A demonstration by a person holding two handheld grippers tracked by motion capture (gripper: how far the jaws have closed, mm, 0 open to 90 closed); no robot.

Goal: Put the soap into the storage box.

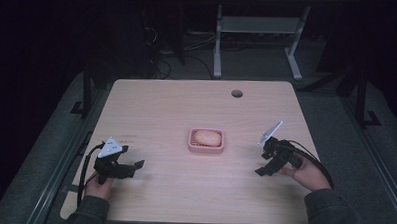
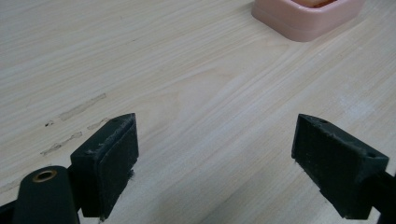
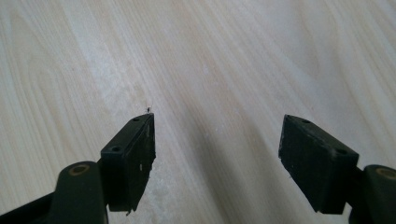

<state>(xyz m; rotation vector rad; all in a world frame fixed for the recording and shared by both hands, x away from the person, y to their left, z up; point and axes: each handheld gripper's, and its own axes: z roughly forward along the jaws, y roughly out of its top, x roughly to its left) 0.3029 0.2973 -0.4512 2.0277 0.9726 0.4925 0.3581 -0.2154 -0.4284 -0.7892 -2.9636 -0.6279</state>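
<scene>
A pink soap dish (image 1: 206, 147) sits near the middle of the light wooden table (image 1: 186, 106), with a pale orange bar of soap (image 1: 207, 137) lying in it. A corner of the dish (image 2: 303, 21) also shows at the top of the left gripper view. My left gripper (image 1: 133, 169) rests low at the front left, jaws wide apart over bare wood, pointing toward the dish. The same gripper (image 2: 215, 158) holds nothing. My right gripper (image 1: 262, 164) hovers at the front right of the dish, open as well (image 3: 217, 156), with only tabletop between its fingers.
A round cable hole (image 1: 236, 93) lies near the table's far edge. Faint scuff marks (image 2: 74, 121) streak the wood left of the left gripper. Beyond the table stand white desk legs (image 1: 217, 47) and cables on a dark floor.
</scene>
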